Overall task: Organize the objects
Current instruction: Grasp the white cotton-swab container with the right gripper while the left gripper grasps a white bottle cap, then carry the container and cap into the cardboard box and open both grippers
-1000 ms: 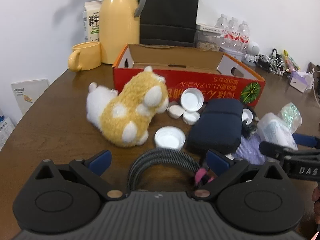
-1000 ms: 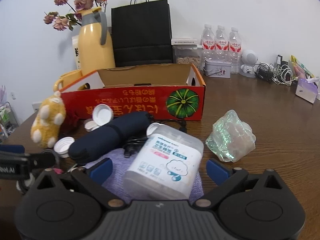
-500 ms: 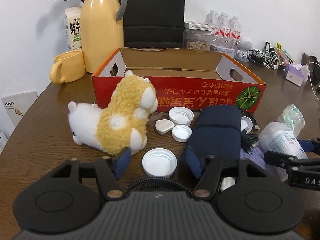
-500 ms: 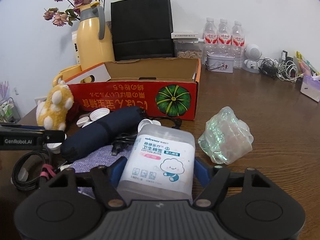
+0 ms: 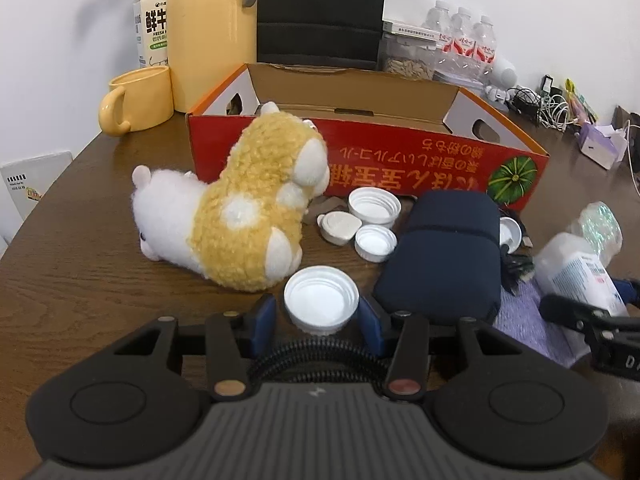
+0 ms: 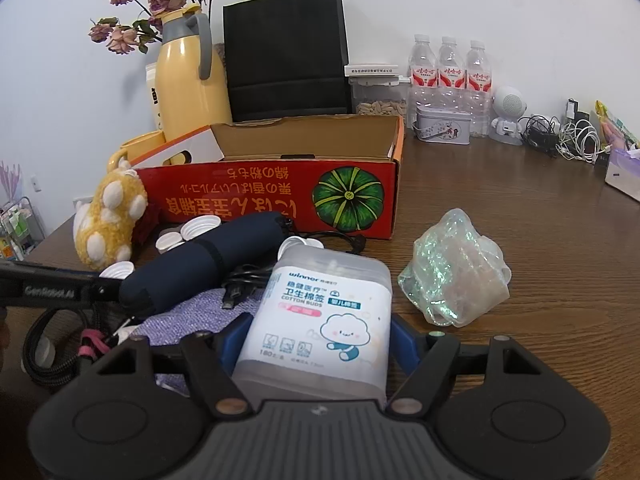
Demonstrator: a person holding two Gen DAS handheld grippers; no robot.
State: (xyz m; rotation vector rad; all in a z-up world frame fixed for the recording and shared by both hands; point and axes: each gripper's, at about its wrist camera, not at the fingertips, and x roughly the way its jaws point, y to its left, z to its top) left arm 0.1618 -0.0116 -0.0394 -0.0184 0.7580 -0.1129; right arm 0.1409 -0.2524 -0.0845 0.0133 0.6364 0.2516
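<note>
Your brown wooden table point(image 6: 540, 216) holds a red cardboard box point(image 6: 256, 196), a plush toy point(image 5: 244, 216) (lying down) and white caps point(image 5: 320, 300).

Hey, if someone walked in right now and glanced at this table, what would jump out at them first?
Probably the long red cardboard box with a green pumpkin printed on it, open and standing across the middle of the wooden table. Just in front of its left end lies a fluffy yellow-and-white plush toy. Behind it, by the wall, stands a tall yellow thermos jug beside a black paper bag.
</note>
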